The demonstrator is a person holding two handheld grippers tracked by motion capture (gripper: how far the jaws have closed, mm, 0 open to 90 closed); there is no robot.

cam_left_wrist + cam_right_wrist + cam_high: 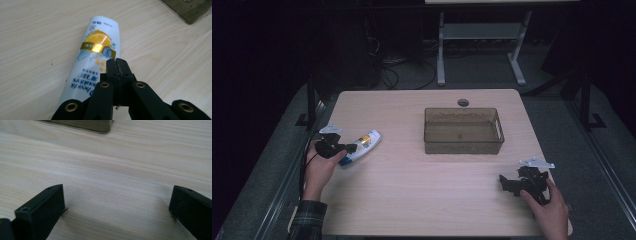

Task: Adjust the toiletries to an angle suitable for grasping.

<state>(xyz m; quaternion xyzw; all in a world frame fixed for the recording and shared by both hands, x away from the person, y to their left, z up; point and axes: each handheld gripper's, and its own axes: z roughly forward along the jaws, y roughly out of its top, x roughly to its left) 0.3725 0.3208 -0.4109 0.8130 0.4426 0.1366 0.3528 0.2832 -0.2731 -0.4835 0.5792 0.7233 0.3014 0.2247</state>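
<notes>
1. The surface (412, 195) is a pale wooden top with fine straight grain and rounded corners; a small round hole (463, 102) sits near its far edge.
2. The bin (463, 144) is a rectangular box of smoky, see-through plastic with smooth walls. It stands on the far half of the surface, right of the middle, well apart from both grippers.
3. The tube (100, 47) is a soft white plastic tube, flat at its sealed end, with a yellow lemon picture, a shiny gold band and blue letters. It lies flat near the left edge of the surface.
4. The left gripper (117, 62) is of matte black plastic with brass-coloured rivets. Its fingers are pressed together with nothing between them, directly above the tube.
5. The right gripper (117, 200) rests near the right front corner, with its blocky black fingers (42, 210) wide apart, holding nothing; there is bare wood between them.
</notes>
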